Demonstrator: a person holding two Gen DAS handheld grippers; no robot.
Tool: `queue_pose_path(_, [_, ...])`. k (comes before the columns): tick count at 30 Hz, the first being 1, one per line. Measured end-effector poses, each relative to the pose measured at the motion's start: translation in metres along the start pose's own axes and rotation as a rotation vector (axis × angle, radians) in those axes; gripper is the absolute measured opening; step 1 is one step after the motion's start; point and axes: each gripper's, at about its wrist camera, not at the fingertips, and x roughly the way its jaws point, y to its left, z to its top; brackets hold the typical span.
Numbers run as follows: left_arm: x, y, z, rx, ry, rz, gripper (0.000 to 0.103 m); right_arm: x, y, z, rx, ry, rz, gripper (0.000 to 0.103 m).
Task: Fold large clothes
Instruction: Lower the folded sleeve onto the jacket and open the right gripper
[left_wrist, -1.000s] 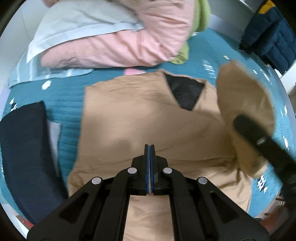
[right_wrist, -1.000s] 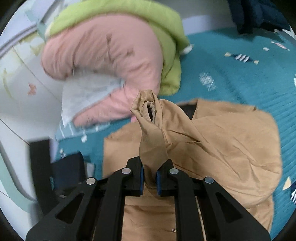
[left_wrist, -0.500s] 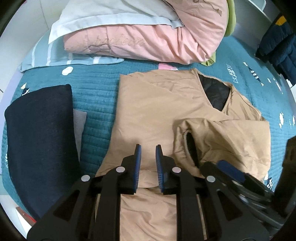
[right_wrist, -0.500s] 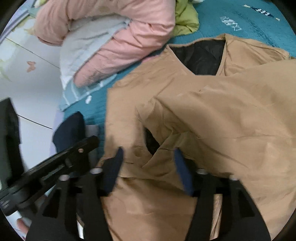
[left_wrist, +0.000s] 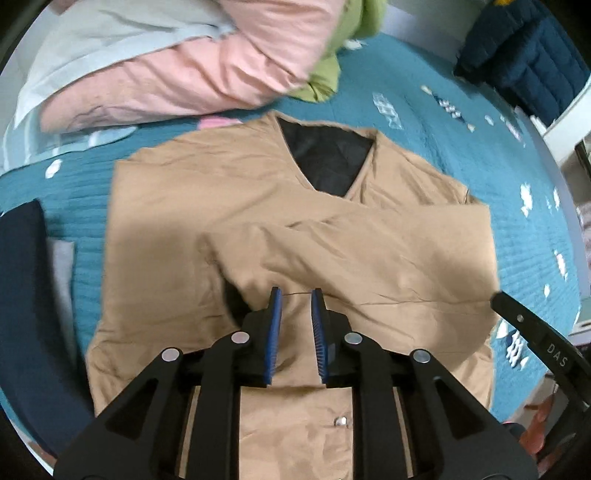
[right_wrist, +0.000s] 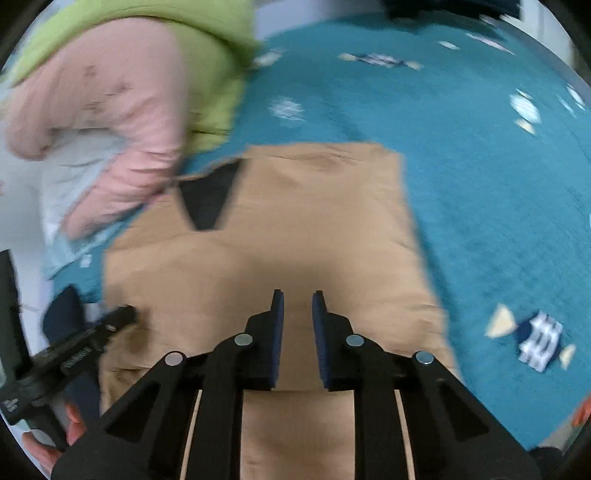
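A tan jacket (left_wrist: 229, 206) with a black lining at its V-neck lies flat on the teal bedspread (left_wrist: 436, 122). Its right sleeve (left_wrist: 369, 258) lies folded across the chest. My left gripper (left_wrist: 295, 299) is open and empty, just above the jacket's middle beside the sleeve cuff. In the right wrist view the jacket (right_wrist: 295, 229) fills the centre, and my right gripper (right_wrist: 297, 301) is open and empty above it. The left gripper's body (right_wrist: 74, 354) shows at that view's left edge, and the right gripper's body (left_wrist: 535, 347) at the left wrist view's right edge.
A pink and green duvet (left_wrist: 207, 74) with a pale pillow lies at the head of the bed, just beyond the collar. A folded navy garment (left_wrist: 26, 314) lies left of the jacket. A dark blue padded jacket (left_wrist: 524, 55) sits far right. The bed's edge is near the right.
My right gripper carried the sleeve across the chest, opened and let it go, then drew back. My left gripper went from shut to open and hovers over the jacket's middle.
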Motion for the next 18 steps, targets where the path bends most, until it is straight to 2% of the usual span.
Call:
queue_pose_path(2, [0.024, 0.001, -0.001, -0.01, 0.056, 0.074, 0.015, 0.016, -0.017, -0.003, 0.043, 0.046, -0.016, 0.014])
queue_pose_path(4, [0.051, 0.015, -0.004, -0.081, 0.13, 0.102, 0.015, 0.038, -0.027, -0.004, 0.081, 0.081, -0.012, 0.014])
queue_pose_path(7, [0.062, 0.028, -0.002, -0.099, 0.119, 0.125, 0.017, 0.062, -0.024, 0.0, 0.075, 0.083, 0.029, 0.014])
queue_pose_path(9, [0.062, 0.033, 0.005, -0.105, 0.104, 0.159, 0.017, 0.071, -0.014, 0.004, 0.019, 0.068, 0.027, 0.013])
queue_pose_path(11, [0.067, 0.038, 0.009, -0.123, 0.117, 0.15, 0.017, 0.084, -0.012, 0.008, 0.006, 0.075, 0.01, 0.01])
queue_pose_path(15, [0.057, 0.029, 0.01, -0.056, 0.119, 0.159, 0.017, 0.07, -0.02, 0.017, 0.048, 0.102, 0.023, 0.007])
queue_pose_path(18, [0.032, 0.023, 0.014, -0.035, 0.071, 0.104, 0.018, 0.04, -0.019, 0.026, 0.028, 0.03, 0.06, 0.008])
